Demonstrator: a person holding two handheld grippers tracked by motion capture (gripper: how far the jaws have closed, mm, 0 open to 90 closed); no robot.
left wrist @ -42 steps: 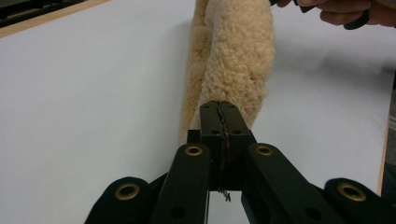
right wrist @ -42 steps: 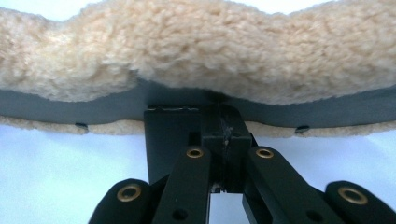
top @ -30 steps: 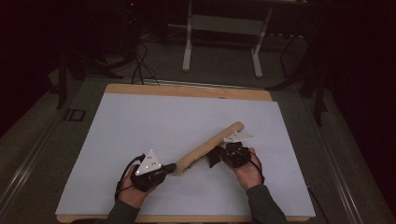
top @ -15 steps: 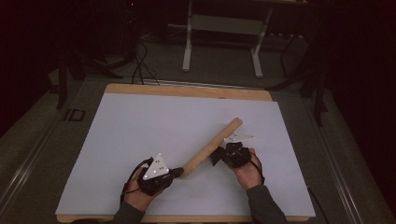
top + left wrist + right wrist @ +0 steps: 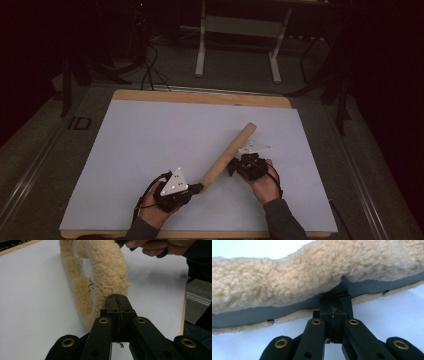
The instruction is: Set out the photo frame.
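A long tan fleece pad [image 5: 227, 156] lies at a slant on the white mat [image 5: 140, 145], its far end pointing up and right. My left gripper [image 5: 199, 188] is shut on the pad's near end; in the left gripper view the jaws [image 5: 117, 298] pinch the fluffy edge of the fleece pad [image 5: 107, 270]. My right gripper [image 5: 232, 167] comes in from the right at the pad's middle. In the right gripper view it [image 5: 334, 298] is shut on the grey lining edge [image 5: 274, 312] under the fleece pad [image 5: 312, 277].
The mat covers a wooden board [image 5: 200, 97] with its edge showing at the back and front. A metal frame on legs [image 5: 237, 45] stands on the dark floor behind, with cables [image 5: 150, 65] beside it. The person's right hand [image 5: 155, 247] shows at the top of the left gripper view.
The left hand has slid to the right along the near edge, dragging the pad's near end with it. The pad now lies steeper. The right hand has stayed put.
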